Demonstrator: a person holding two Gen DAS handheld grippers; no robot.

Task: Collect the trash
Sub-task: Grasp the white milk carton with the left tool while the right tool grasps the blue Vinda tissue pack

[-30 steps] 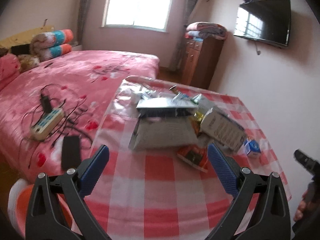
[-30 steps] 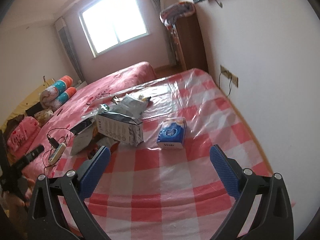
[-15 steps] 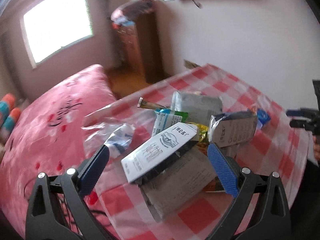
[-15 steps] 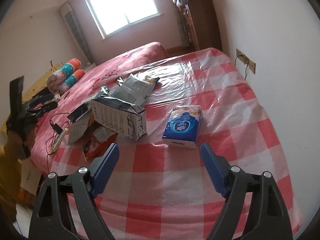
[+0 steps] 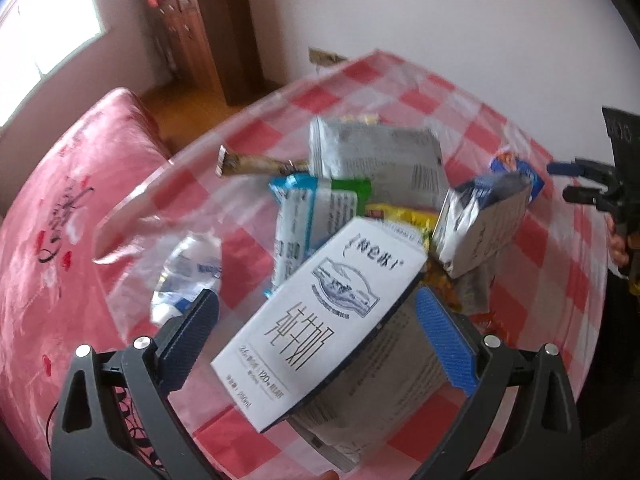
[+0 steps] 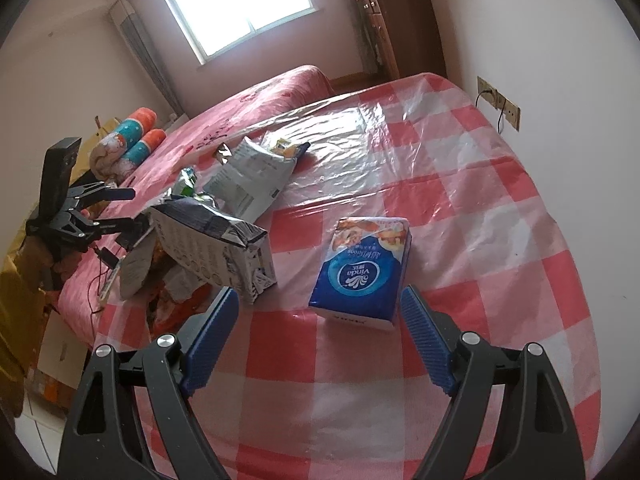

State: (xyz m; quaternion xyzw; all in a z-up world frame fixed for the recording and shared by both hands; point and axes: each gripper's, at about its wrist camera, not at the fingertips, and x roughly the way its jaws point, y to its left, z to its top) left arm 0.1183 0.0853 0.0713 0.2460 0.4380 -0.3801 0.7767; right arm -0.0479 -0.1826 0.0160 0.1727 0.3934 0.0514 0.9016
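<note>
A heap of trash lies on the red-checked table (image 5: 536, 240). In the left wrist view my left gripper (image 5: 316, 332) is open, its blue pads on either side of a white milk carton (image 5: 324, 320) that tops the heap, not touching it. Behind it lie a grey snack bag (image 5: 380, 156), a blue-green wrapper (image 5: 312, 212), a torn carton (image 5: 480, 228) and a crushed clear bottle (image 5: 188, 272). In the right wrist view my right gripper (image 6: 320, 332) is open, just short of a blue tissue pack (image 6: 364, 272). The torn carton (image 6: 216, 240) sits left of it.
A pink bed (image 6: 256, 100) borders the table's far-left side (image 5: 52, 216). A white wall with a socket (image 6: 500, 104) runs along the right. A brown cabinet (image 6: 396, 28) stands in the far corner. My left gripper shows at the left in the right wrist view (image 6: 92, 208).
My left gripper swung right and closed in on the heap; the milk carton now lies between its pads. My right gripper moved down and forward toward the tissue pack.
</note>
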